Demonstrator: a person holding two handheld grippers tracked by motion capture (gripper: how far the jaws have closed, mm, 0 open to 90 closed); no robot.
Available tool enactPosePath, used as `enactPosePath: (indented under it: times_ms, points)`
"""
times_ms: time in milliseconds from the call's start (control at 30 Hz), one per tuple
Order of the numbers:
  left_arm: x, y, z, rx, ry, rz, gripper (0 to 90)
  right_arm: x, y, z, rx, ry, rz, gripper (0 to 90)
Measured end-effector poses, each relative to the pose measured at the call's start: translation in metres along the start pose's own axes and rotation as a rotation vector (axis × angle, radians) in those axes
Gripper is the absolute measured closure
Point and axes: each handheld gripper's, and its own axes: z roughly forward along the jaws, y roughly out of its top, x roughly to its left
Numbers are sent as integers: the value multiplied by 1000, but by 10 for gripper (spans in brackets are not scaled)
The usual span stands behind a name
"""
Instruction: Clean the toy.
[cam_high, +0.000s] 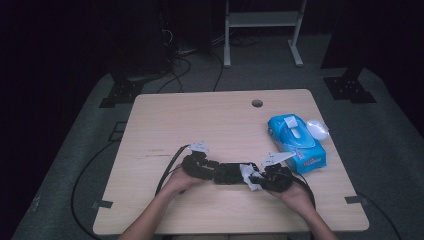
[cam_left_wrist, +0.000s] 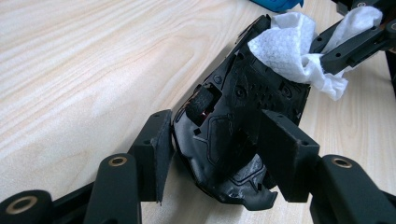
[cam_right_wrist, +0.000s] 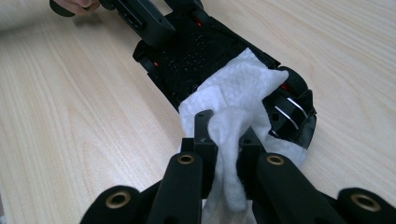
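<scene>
The fingers (cam_left_wrist: 154, 154) of the left gripper (cam_left_wrist: 219, 158) are sitting narrow on either side of a black toy car (cam_left_wrist: 233, 116), their pads touching its flanks, while the fingers (cam_right_wrist: 203, 130) of the right gripper (cam_right_wrist: 224, 135) are pinching a white wipe (cam_right_wrist: 233, 93) tight between them. Going down in size, the wooden table (cam_high: 200, 120) is carrying everything; near its right edge a blue pack of wipes (cam_high: 296, 142) is lying well apart from the hands. The toy car is lying upside down near the front middle of the table, between the two grippers, with its underside facing up. The wipe is draping over the car's end nearest the right gripper, touching it
</scene>
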Motion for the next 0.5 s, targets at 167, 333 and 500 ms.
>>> enactPosePath:
  times_ms: [167,333,500]
  points:
    - [6,0,2,24,-23,-79,416,0,-2,-1,-11,3,5,835]
    - [12,-1,3,55,-70,-163,358,-1,-2,-1,-10,5,2,835]
    - [15,-3,4,68,-130,-203,434,-1,-3,-1,-11,3,-4,835]
